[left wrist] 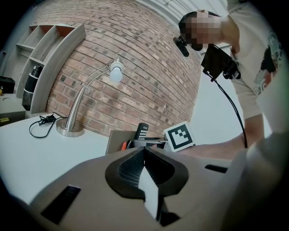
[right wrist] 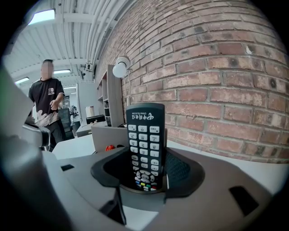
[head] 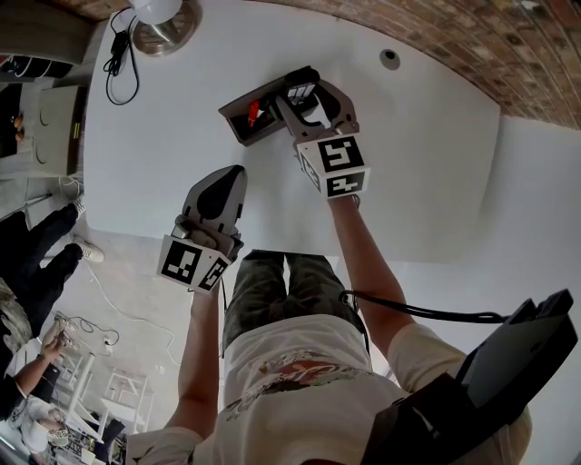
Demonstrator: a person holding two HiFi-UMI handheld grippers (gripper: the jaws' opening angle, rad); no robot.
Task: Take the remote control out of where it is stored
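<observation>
As the head view looks steeply down, a white table (head: 436,163) fills most of it. At 12 o'clock from the person a grey holder (head: 234,115) lies on the table, with the black remote (head: 300,91) at its 3 o'clock end. The right gripper (head: 304,102) reaches in from 6 o'clock, jaws at the remote. The left gripper (head: 227,182) hangs over bare table at 7 o'clock of the holder, well apart from it. A lamp (head: 163,23) stands at 11 o'clock.

In the left gripper view, the left gripper (left wrist: 143,158) has its jaws pressed together with nothing between them. Beyond, at 12 o'clock, the remote (left wrist: 142,131) pokes up out of the holder (left wrist: 118,140); its lower end appears to sit inside. Behind is a brick wall (left wrist: 135,67).

In the right gripper view, the right gripper (right wrist: 143,180) is clamped on the remote (right wrist: 145,135), which stands upright between the jaws, keypad toward the camera, pads against its long edges. The holder (right wrist: 106,135) shows just behind at 9 o'clock.

The remote is likely light, stiff plastic with smooth sides, so it could slip or twist if pinched near one end. Holding across the narrow edges near the middle, off the buttons, looks soundest. A straight lift should free it without dragging the holder along.
</observation>
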